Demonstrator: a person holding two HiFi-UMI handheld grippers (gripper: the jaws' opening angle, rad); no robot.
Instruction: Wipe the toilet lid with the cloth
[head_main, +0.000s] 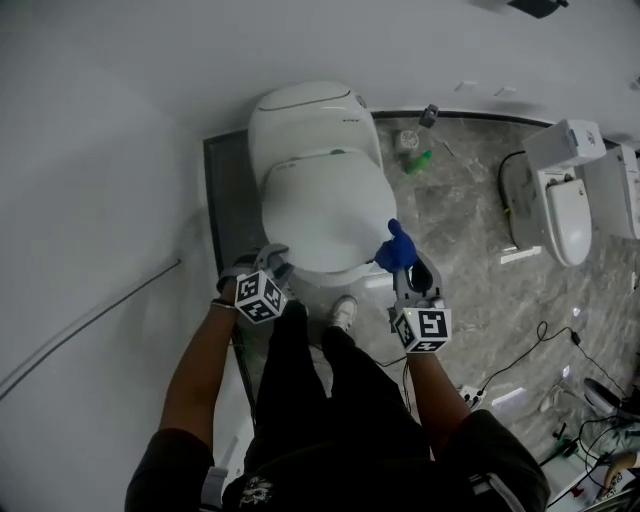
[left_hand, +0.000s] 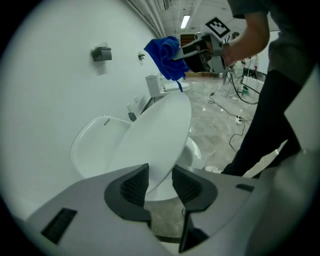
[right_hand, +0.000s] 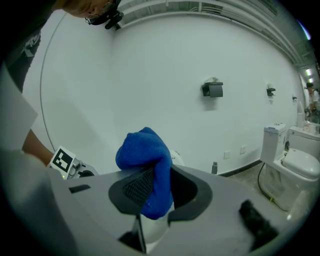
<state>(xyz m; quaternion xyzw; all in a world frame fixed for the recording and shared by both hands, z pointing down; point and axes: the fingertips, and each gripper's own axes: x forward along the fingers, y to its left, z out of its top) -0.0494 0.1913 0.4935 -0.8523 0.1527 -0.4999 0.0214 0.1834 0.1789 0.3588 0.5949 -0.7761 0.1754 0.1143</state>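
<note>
Your right tool (right_hand: 156, 186) clamps the blue cloth (right_hand: 142, 147) near the front of the toilet lid (head_main: 325, 215). Your left tool (left_hand: 160, 184) stands open, jaws astride the lid's rim.

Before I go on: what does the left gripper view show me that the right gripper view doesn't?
Left gripper view only: the edge of the white oval plastic toilet lid between the open jaws of the left hand-held gripper. Right gripper view only: the right hand-held gripper shut on the blue fabric cloth, close up. Both: that cloth and the black wall-mounted holder.
</note>
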